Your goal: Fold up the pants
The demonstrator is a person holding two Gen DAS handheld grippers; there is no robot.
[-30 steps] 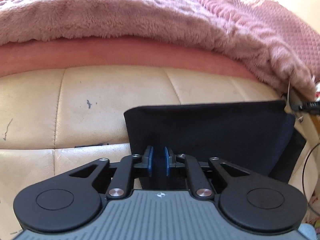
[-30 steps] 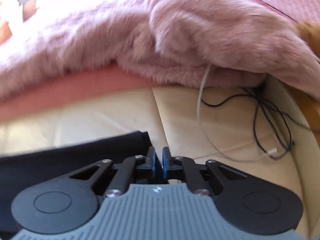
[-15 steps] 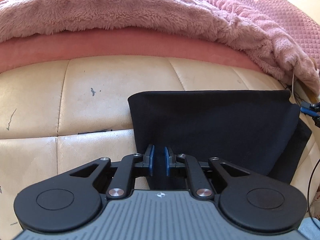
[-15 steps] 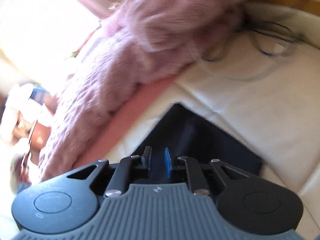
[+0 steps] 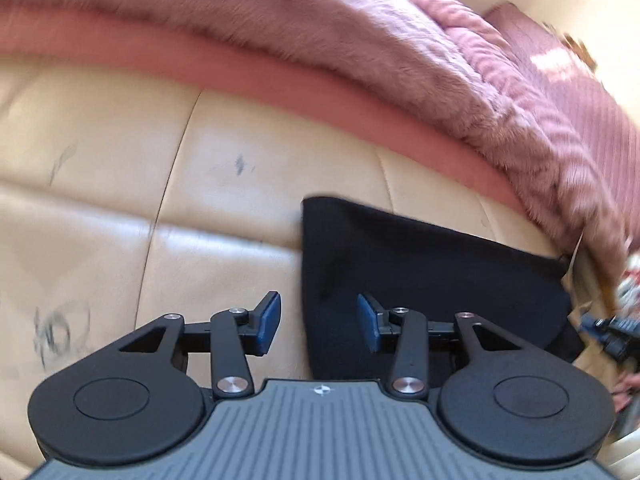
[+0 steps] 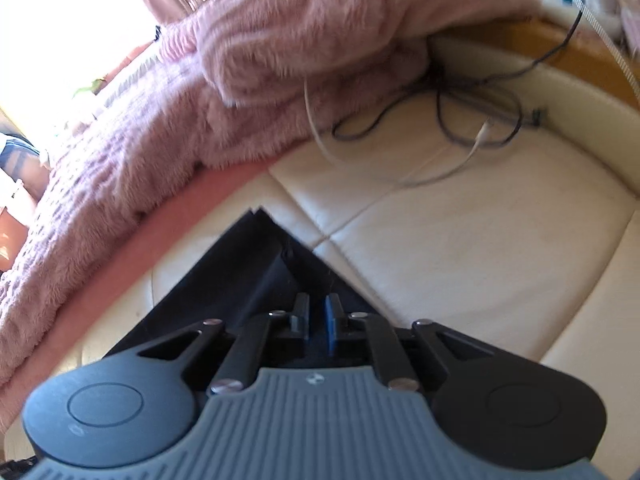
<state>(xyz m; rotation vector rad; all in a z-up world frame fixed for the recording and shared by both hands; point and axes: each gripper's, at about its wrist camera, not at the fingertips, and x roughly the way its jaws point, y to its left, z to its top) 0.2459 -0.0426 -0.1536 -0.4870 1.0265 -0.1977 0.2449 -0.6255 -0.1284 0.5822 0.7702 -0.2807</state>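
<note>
Pants (image 5: 432, 280), black and folded into a flat rectangle, lie on the cream leather sofa seat (image 5: 100, 208) near its back edge, just below the pink fluffy blanket (image 5: 360, 60). Left gripper (image 5: 318, 322) has jaws spread wide, empty, straddling the pants' left edge. Right gripper (image 6: 317, 322) has jaws nearly together with dark pants fabric between them at the pants' right corner; tangled cables (image 6: 460, 120) lie on the seat well beyond.

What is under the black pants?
The black pants lie on the cream leather cushion, which shows all around them. Whatever sits directly beneath the cloth is covered.
</note>
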